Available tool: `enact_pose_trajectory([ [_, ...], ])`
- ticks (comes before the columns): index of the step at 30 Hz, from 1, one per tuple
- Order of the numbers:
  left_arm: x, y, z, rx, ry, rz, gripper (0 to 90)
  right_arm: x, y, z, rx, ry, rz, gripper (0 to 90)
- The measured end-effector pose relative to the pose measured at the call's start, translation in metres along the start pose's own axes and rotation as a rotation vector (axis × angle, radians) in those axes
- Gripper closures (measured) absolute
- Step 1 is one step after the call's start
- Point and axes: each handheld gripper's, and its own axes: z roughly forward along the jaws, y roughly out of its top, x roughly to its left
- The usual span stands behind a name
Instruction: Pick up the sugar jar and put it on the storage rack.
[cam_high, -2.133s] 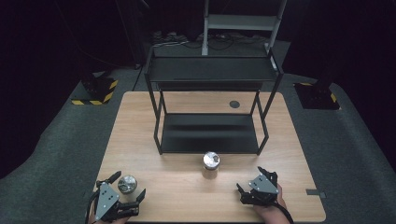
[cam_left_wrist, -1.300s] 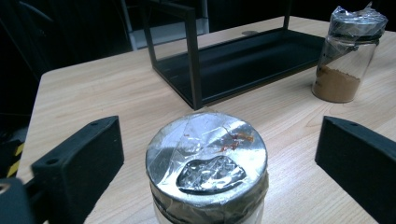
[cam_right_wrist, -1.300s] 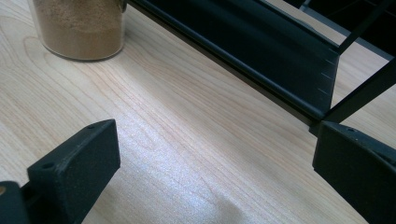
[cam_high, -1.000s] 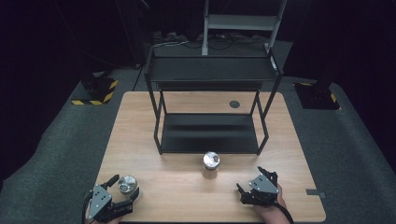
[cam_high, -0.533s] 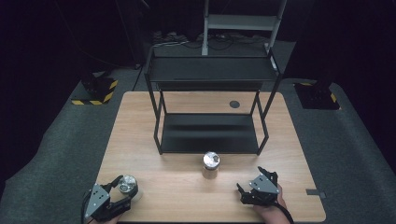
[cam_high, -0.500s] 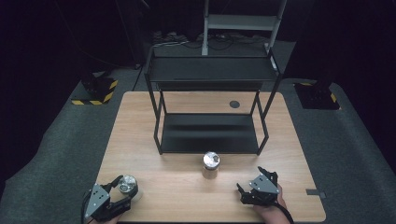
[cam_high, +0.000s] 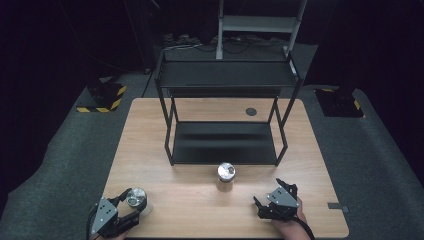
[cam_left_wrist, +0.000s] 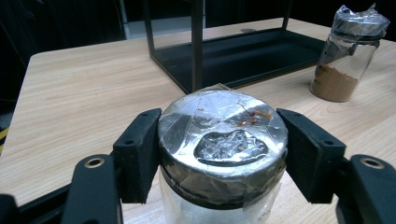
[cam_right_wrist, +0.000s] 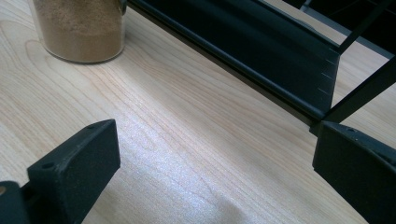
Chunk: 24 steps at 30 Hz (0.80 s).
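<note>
Foil-capped glass jar (cam_left_wrist: 222, 140) clamped between the just-closed jaws of the left hand-held gripper (cam_left_wrist: 219, 154).

High view: fixed overhead, person's side, looks forward and down over whole table (cam_high: 200, 200) and rack (cam_high: 225, 120). Left gripper view: low, close, faces rack corner; taped jar (cam_left_wrist: 222, 135) fills foreground. Right gripper view: very near tabletop, faces rack base. Shared by all three: powder jar (cam_high: 226, 176) and rack.

Wooden table (cam_high: 150, 125) on grey carpet (cam_high: 60, 175); dark room; black shelf rack (cam_high: 225, 75); possibly cables behind.
</note>
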Motion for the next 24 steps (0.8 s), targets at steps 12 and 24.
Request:
enact_pose_trajectory([
  [12, 0.000, 0.008, -0.003, -0.004, 0.005, -0.020, 34.7, 0.001, 0.001, 0.000, 0.005, -0.001, -0.008, 0.0],
  [24, -0.004, 0.046, 0.010, -0.059, -0.044, 0.012, 34.7, 0.001, 0.001, 0.001, 0.005, 0.003, -0.017, 0.0],
])
